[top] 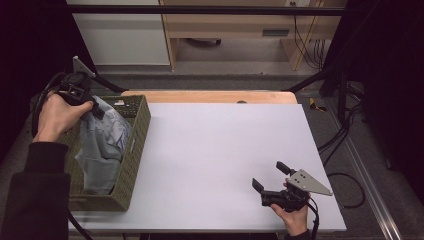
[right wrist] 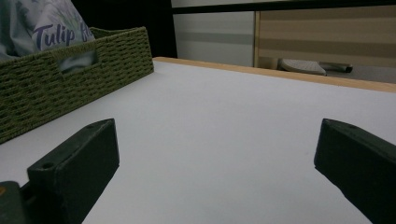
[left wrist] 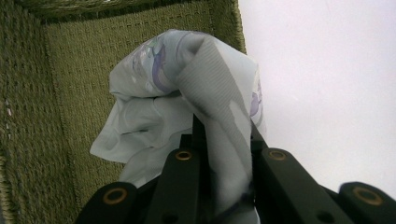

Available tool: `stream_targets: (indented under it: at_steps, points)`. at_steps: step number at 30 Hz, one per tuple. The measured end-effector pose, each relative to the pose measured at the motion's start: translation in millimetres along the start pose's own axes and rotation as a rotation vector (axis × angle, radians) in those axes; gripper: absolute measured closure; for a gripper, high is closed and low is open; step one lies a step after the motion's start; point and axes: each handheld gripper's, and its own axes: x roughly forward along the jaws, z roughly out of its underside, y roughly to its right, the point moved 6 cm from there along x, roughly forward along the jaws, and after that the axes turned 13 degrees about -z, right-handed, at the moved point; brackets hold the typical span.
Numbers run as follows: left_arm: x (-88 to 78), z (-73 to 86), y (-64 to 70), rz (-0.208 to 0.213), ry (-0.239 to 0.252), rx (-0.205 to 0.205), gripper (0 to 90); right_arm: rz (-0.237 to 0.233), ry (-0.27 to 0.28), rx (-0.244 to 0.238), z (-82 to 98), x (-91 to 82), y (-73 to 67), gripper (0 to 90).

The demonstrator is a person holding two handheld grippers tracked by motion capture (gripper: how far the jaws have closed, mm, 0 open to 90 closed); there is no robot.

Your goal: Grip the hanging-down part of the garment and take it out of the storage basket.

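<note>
A pale grey-blue cloth (top: pixel 102 145) with purple print hangs into the green woven basket (top: pixel 137 137) at the table's left. My left gripper (top: pixel 95 111) holds its upper end above the basket, jaws shut on the fabric. In the left gripper view the cloth (left wrist: pixel 187 79) bunches over the black jaws, with the basket's wall (left wrist: pixel 79 70) behind it. My right gripper (top: pixel 270 176) rests low near the table's front right, open with nothing between its jaws. In the right gripper view the two jaws stand wide apart over the white tabletop (right wrist: pixel 224 121), with the basket (right wrist: pixel 70 79) and the cloth (right wrist: pixel 42 28) at the left.
The white tabletop (top: pixel 220 155) stretches between the basket and the right gripper. A wooden strip (top: pixel 210 96) runs along its far edge. Cables (top: pixel 345 140) lie on the floor to the right, and cabinets stand behind the table.
</note>
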Motion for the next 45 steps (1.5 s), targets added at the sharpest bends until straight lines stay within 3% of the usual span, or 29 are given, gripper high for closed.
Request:
stream_targets:
  at_steps: [28, 45]
  points:
    - [-9.2, 3.9, 0.5, -0.005, 0.015, 0.021, 81.8, -0.008, -0.012, -0.006, 0.7, 3.9, -1.7, 0.4]
    - [-51.4, 2.7, -6.9, -0.017, 0.069, 0.013, 81.9, -0.027, -0.022, -0.017, -1.4, 10.6, -5.9, 0.4]
